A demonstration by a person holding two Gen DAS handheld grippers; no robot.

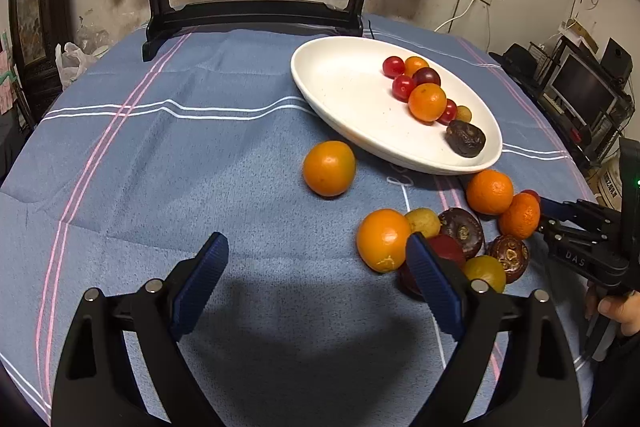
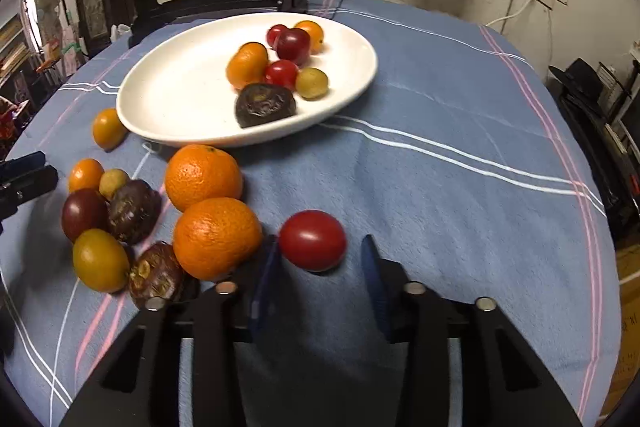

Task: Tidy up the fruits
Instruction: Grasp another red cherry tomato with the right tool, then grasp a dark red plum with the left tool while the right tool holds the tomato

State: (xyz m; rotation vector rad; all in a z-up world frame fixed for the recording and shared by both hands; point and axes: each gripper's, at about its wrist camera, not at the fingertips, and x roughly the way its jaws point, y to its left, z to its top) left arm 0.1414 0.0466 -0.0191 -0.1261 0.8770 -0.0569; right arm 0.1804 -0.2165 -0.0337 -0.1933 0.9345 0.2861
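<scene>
A blue striped tablecloth (image 1: 200,167) covered the round table. On its far side sat a white oval plate (image 1: 348,95), which already held several small red tomatoes, two little oranges, a yellowish fruit and one dark wrinkled fruit.

The left gripper (image 1: 317,241) hung over bare cloth with its jaws spread wide and nothing between them. The right gripper (image 2: 321,243) pointed down at the cloth with its jaws apart. A red tomato (image 2: 312,241) lay on the cloth between their tips. One blue pad seemed to touch it and the other stood clear, though blur made the contact hard to judge.

Beside that gripper a loose pile of fruit (image 2: 132,219) lay near the plate's front rim, made up of two large oranges, a smaller one, two dark brown fruits, a dark red one and two yellowish ones. A single orange (image 1: 329,167) lay apart, just beside the plate's edge.
</scene>
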